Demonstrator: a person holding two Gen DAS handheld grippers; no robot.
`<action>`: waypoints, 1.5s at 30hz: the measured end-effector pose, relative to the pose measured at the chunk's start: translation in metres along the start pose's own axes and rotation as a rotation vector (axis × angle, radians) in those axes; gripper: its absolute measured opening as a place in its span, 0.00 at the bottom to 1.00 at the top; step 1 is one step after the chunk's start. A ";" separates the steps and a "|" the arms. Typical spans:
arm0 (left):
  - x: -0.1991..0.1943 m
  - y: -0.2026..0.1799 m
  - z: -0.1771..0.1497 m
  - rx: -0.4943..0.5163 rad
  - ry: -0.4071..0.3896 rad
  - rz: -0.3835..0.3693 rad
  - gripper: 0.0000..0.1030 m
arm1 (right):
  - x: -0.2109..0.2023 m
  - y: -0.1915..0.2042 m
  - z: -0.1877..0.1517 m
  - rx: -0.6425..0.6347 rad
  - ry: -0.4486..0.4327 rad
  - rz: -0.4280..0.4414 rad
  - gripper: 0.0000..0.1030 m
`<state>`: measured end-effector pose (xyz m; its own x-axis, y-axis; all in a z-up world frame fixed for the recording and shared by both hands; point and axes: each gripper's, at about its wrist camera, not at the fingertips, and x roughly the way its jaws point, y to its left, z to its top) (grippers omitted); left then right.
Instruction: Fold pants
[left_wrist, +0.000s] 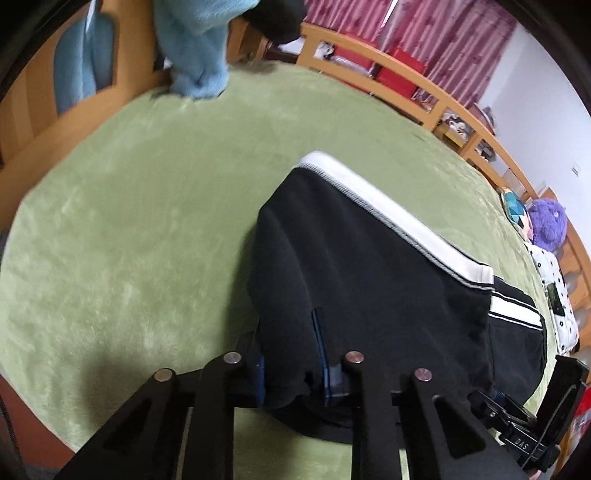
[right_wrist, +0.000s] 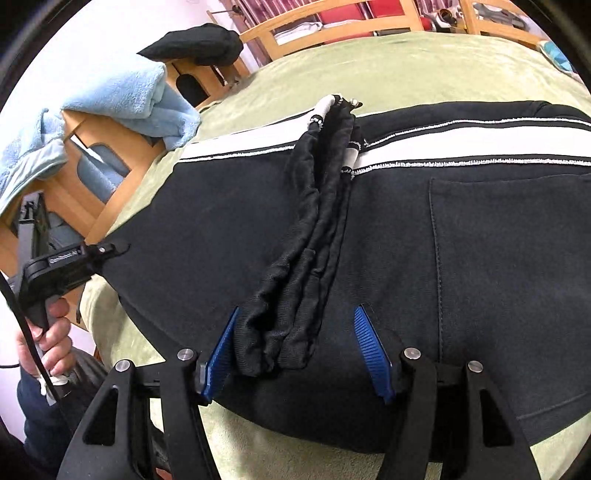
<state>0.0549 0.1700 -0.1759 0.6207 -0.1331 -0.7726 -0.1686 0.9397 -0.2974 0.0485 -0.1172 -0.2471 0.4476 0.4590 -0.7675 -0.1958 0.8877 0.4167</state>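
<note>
Because a soft, wide surface lets cloth be spread flat, the pants (right_wrist: 258, 229) lie on a bed (left_wrist: 129, 221) covered in green fleece, with a wooden frame (left_wrist: 424, 85) round it. They are black with a white side stripe (left_wrist: 388, 218), and already doubled over: in the right wrist view a bunched hem (right_wrist: 306, 266) lies across the seat, near a back pocket (right_wrist: 509, 258), so one length fold looks done and a further fold seems due.

A blue towel (right_wrist: 122, 96) hangs over the frame at the far corner, well apart from the pants, and a purple plush toy (left_wrist: 546, 221) sits at the bed's other end.

The left gripper (left_wrist: 295, 369) has its fingers either side of the near edge of the folded cloth; fabric fills the gap between them, but whether they pinch it I cannot tell. From the right wrist view its body meets that edge from the side, a hand (right_wrist: 48, 339) round its handle, which suits holding or lifting a corner.

The right gripper (right_wrist: 303, 343) stands wide, its blue pads (right_wrist: 373, 350) set either side of the bunched hem and pressed into the cloth without closing on it, probably poised to take the hem or to smooth it down.
</note>
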 end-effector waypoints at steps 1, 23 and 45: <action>-0.004 -0.004 0.003 0.004 -0.010 -0.008 0.18 | -0.001 -0.001 0.000 0.006 0.000 0.001 0.59; -0.128 -0.167 0.035 0.266 -0.200 -0.240 0.14 | -0.109 -0.062 0.008 0.157 -0.114 -0.101 0.57; -0.041 -0.438 -0.051 0.570 0.026 -0.532 0.48 | -0.276 -0.256 -0.030 0.498 -0.301 -0.262 0.57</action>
<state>0.0646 -0.2519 -0.0430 0.4890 -0.6117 -0.6218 0.5706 0.7635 -0.3024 -0.0509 -0.4706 -0.1563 0.6650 0.1346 -0.7346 0.3502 0.8126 0.4659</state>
